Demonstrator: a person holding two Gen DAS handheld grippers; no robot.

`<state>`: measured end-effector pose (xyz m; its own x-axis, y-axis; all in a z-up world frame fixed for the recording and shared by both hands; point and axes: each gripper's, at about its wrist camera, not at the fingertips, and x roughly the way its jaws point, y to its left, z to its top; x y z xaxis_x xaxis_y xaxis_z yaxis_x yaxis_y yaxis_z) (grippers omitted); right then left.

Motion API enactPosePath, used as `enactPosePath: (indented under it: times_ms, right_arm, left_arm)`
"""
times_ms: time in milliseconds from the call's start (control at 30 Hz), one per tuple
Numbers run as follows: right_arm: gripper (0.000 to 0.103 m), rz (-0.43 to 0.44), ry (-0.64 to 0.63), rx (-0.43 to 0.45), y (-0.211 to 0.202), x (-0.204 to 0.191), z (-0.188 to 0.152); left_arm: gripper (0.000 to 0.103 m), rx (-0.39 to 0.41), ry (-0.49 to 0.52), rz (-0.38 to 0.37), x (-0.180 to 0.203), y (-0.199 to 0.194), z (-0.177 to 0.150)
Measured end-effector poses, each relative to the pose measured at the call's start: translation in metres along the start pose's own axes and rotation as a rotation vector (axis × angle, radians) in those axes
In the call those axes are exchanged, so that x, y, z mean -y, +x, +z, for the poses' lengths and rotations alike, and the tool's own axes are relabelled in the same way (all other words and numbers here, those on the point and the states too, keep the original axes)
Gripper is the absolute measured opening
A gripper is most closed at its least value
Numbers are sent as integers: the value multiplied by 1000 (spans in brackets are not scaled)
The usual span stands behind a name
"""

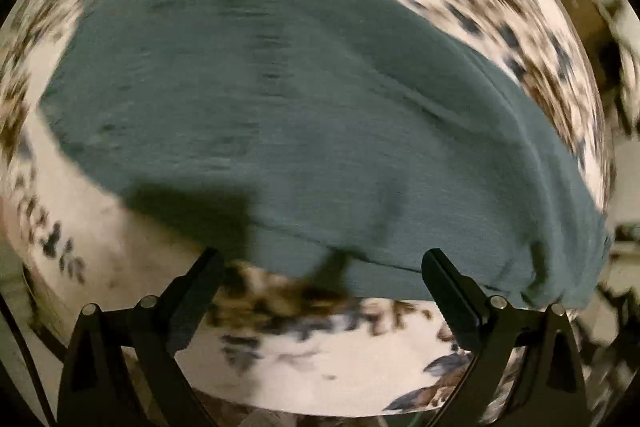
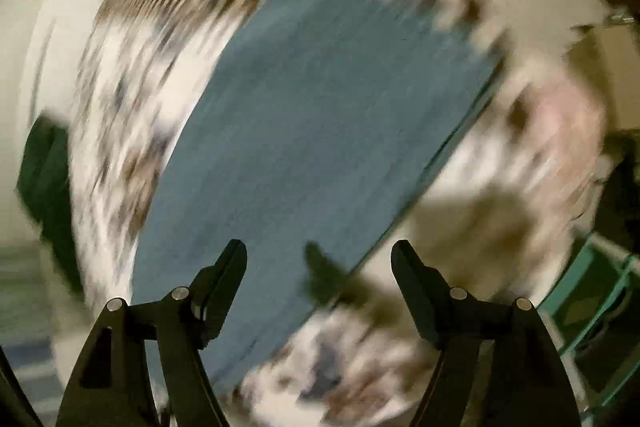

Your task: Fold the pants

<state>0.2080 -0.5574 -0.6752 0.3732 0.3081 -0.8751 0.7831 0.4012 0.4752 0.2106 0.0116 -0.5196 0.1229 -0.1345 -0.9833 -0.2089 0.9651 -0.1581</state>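
The teal pants (image 1: 280, 115) lie flat as a wide folded band on a white cloth with a dark floral print (image 1: 320, 355). My left gripper (image 1: 322, 259) is open and empty, held above the near edge of the pants. In the right wrist view the pants (image 2: 320, 131) run diagonally from lower left to upper right, blurred by motion. My right gripper (image 2: 319, 251) is open and empty above the pants' near end, close to their right edge.
The printed cloth (image 2: 120, 131) surrounds the pants on all sides. A green-framed object (image 2: 600, 291) shows at the right edge of the right wrist view. A dark green shape (image 2: 44, 179) stands at its left edge.
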Motion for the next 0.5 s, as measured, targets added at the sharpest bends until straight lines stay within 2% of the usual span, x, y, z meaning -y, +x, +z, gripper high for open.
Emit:
enactPosePath:
  times_ms: [133,300,367,400,467,500]
  right_arm:
    - [76,105,-52,-195,59,-50,-75]
    - [73,155,19,-221,106,-70,-112]
    - [72,145,56,-222,120,-69,-119]
    - [68,129,71,-226,127,-68,-120]
    - [44,132,89,-210,134,-69,-124]
    - [40,118,83,-191,134,-70,-124]
  left_arm:
    - [101,32,-167,11,-68,-17,13]
    - [101,82,-299,67,-130,-17,39]
    - [101,82,-333,40,-148,-11,52]
    - [101,75,-353,36,-156,-6,57]
    - [101,72,-382,13,-165,0,66]
    - [101,73,-402,7,-169,3,69]
